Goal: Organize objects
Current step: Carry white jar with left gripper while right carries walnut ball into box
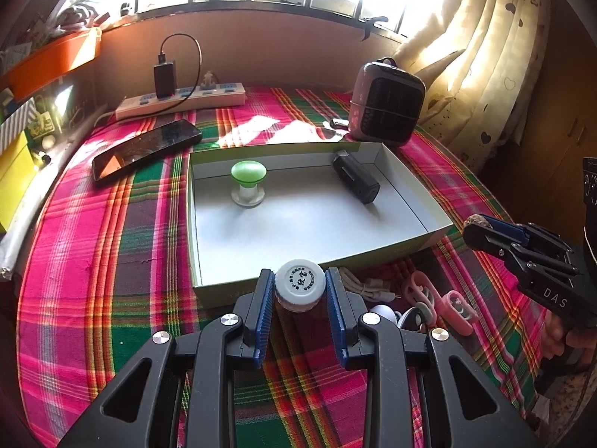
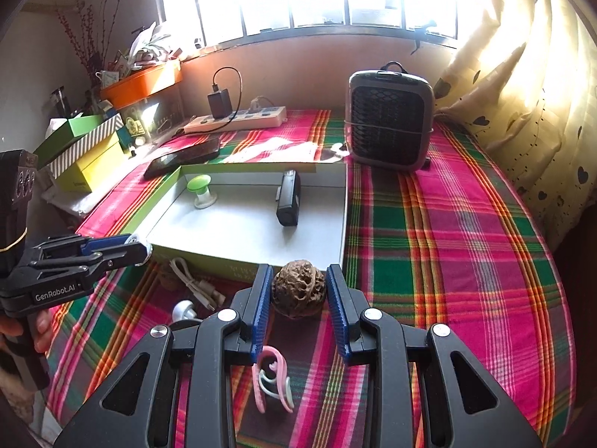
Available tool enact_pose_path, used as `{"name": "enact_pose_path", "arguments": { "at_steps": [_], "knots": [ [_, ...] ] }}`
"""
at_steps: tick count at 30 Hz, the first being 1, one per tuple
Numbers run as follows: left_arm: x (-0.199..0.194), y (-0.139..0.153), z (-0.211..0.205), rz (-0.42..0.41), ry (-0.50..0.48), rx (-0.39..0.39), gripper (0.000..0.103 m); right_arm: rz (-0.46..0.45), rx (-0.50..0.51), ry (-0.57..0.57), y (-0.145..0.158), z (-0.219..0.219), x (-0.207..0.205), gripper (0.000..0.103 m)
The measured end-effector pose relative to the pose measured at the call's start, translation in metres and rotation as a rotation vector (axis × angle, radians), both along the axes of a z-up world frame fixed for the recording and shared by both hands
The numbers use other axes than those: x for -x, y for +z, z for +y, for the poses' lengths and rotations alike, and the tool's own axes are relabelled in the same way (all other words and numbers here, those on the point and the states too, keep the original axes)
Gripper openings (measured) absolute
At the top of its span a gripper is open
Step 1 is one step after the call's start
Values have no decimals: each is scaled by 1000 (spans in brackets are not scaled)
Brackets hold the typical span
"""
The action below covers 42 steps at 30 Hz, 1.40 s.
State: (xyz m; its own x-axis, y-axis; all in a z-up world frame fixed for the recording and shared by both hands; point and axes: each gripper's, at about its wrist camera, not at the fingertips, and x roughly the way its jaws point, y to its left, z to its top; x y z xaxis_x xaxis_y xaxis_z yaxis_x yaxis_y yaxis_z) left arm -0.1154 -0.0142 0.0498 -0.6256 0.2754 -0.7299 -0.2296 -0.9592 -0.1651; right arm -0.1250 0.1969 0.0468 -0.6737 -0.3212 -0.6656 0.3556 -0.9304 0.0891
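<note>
Left wrist view first — what sits in the claw?

— A small bottle (image 1: 299, 291) with a round white ribbed cap, printed characters ringed on top. It stands low in the middle of the frame, the left gripper (image 1: 299, 293) clamped on it, a blue ridged pad pressing each side of the cap.

— And the right wrist view?

— A walnut (image 2: 297, 293), brown, deeply wrinkled, roughly round, low centre of the frame. The right gripper (image 2: 297, 295) is closed on it, both blue pads against its shell.

— Where is the box?

— Just above the bottle, mid-frame: a shallow cardboard box (image 1: 209, 224), green outside, smooth white inside. A green mushroom-shaped knob (image 1: 247, 183) stands upright at its upper left; a black blocky gadget (image 1: 356, 181) lies tilted at its upper right.

— Anything loose?

— On the bright checked cloth (image 2: 466, 261), a coiled white cable (image 2: 194, 283) lies just below the box's near wall, and pink plastic scissors (image 2: 270, 380) show at the bottom, partly hidden by the right claw. A matte dark phone (image 1: 145, 147) lies flat at the upper left.
</note>
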Motion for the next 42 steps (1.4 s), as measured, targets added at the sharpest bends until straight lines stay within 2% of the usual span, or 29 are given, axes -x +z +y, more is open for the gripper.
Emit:
{"name": "enact_pose_path", "arguments": {
  "at_steps": [8, 14, 28, 31, 42],
  "knots": [
    [19, 3, 0, 0, 4, -1, 26, 11, -22, 64, 9, -28, 28, 31],
    [36, -1, -3, -14, 16, -7, 26, 3, -41, 104, 4, -50, 51, 31],
    [67, -14, -11, -30, 52, 19, 26, -96, -40, 135, -14, -85, 108, 31],
    [70, -17, -9, -21, 48, 46, 26, -107, -56, 143, -19, -92, 116, 31],
    [85, -26, -7, -42, 44, 49, 26, -164, -76, 142, -33, -107, 138, 31]
  ]
}}
